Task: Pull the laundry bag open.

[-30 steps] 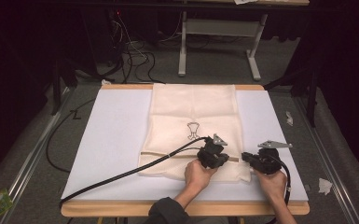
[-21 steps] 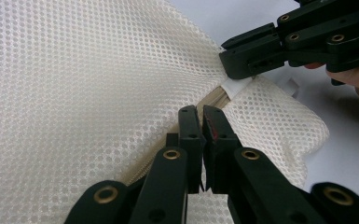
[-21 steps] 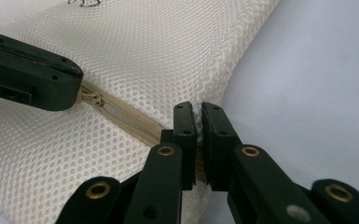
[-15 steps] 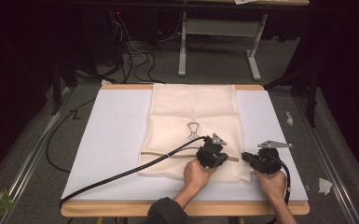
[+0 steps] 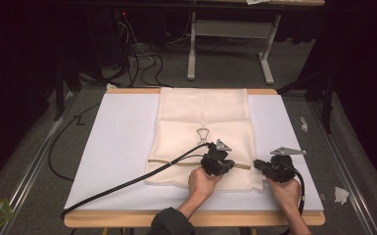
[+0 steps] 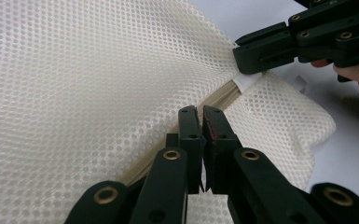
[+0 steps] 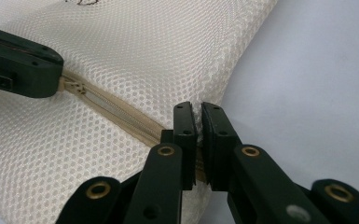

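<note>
The mesh bag (image 5: 203,139) lies flat in the middle of the white tabletop (image 5: 122,147). It is soft, light and floppy, so it bunches when pulled. The left claw (image 6: 201,116) pinches the zipper (image 7: 116,114) pull. The right claw (image 7: 198,114) pinches the bag's edge at 3 o'clock, holding it tight.

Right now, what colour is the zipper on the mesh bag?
Beige zipper, slightly darker than the cream mesh bag; clearest in the right gripper view.
</note>
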A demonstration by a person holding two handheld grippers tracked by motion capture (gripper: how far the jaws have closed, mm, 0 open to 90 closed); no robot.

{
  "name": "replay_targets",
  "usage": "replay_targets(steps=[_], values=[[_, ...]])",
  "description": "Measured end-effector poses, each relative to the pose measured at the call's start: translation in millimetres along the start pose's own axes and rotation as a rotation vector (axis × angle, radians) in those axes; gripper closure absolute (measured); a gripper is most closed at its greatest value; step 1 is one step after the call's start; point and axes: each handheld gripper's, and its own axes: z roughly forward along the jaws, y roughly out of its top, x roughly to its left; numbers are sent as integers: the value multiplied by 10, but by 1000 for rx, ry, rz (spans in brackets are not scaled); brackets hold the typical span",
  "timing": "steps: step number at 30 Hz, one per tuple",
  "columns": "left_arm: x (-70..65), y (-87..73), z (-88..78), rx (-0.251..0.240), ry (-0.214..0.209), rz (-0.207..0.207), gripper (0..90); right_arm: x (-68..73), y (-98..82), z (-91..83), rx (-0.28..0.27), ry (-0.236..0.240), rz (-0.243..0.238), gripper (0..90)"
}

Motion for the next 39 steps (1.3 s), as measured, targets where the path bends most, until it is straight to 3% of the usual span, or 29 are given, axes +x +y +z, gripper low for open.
replay_targets(steps=[14, 39], values=[[67, -13, -103, -20, -8, -22, 873, 27, 32, 2, 1, -6, -14, 860], [167, -85, -278, -38, 23, -34, 873, 42, 59, -15, 0, -19, -20, 861]])
